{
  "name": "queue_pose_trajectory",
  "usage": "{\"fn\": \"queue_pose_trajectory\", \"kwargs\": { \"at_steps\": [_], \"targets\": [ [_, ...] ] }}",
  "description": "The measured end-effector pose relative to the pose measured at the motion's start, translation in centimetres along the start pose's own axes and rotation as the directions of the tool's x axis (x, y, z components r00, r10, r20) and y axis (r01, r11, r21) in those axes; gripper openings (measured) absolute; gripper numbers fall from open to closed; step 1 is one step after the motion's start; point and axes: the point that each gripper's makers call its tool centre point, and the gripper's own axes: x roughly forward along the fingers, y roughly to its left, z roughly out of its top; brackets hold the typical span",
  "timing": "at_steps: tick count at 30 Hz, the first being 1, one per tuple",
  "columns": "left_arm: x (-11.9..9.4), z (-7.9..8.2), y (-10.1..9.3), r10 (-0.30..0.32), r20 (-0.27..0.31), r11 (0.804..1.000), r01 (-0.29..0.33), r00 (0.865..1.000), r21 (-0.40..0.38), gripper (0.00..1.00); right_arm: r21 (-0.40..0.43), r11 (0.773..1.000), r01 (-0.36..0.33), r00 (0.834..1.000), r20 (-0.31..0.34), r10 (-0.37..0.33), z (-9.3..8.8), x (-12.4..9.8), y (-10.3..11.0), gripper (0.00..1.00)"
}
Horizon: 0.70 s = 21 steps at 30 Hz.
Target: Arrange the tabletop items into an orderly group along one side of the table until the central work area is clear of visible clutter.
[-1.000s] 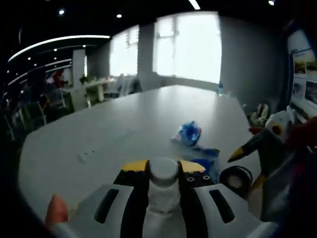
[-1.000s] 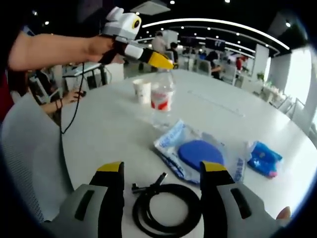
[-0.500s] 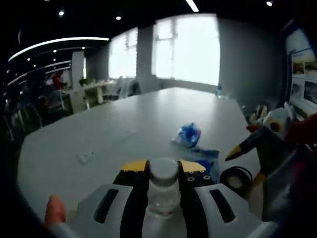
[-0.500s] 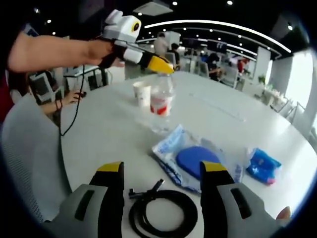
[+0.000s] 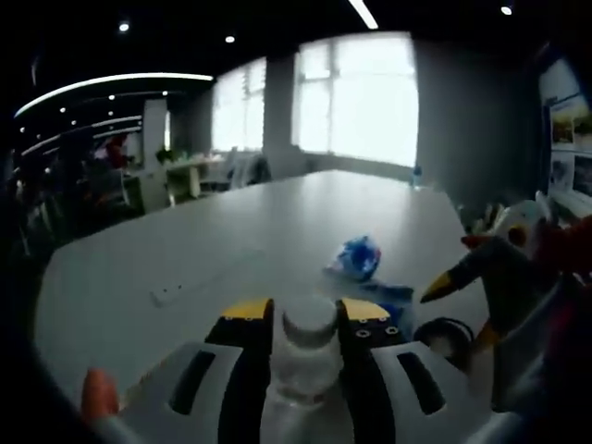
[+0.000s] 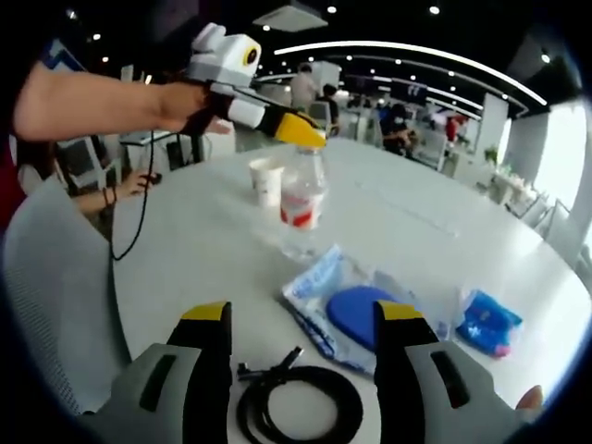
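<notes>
Bottle (image 6: 302, 199) gripped at the neck, upright on the table (image 6: 213, 240).
Left gripper (image 5: 309, 324) clenches it for moving aside; right gripper (image 6: 301, 338) hovers spread over the cable (image 6: 296, 407).

Tabletop (image 6: 213, 240): plain white. Water bottle (image 6: 302, 199): clear, red-and-white label, white cap. Paper cup (image 6: 266, 180): white. Plastic pouch (image 6: 356, 310): clear with blue print, holding a solid blue disc. Small packet (image 6: 490, 321): bright blue with a pink patch. Coiled cable (image 6: 296, 407): black. Left tool (image 6: 305, 134): white body, yellow tip. Right tool (image 6: 301, 347): grey body, black jaws, yellow tips.
</notes>
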Motion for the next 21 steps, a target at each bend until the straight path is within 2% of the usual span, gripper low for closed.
{"fn": "queue_pose_trajectory", "kwargs": {
  "at_steps": [8,13,17,21],
  "targets": [
    [-1.8,-0.1,-0.6,0.059,0.045,0.998,-0.058,0.997,-0.003,0.35,-0.025,1.0,-0.009,1.0,0.007,0.009,1.0,0.7,-0.3,0.62],
    [-2.8,-1.5,-1.3,0.098,0.044,0.995,-0.097,0.994,-0.018,0.36,-0.052,0.999,-0.014,1.0,0.022,0.015,2.4,1.5,-0.8,0.62],
    [-3.4,-2.7,-1.0,0.165,0.045,0.985,-0.162,0.985,-0.063,0.36,-0.065,0.998,-0.016,0.999,0.033,0.019,3.4,2.4,-1.3,0.62],
    [-3.8,-3.7,-1.0,0.206,0.048,0.975,-0.201,0.977,-0.094,0.37,-0.065,0.998,-0.024,0.998,0.059,0.028,4.5,3.5,-1.4,0.62]
  ]
}}
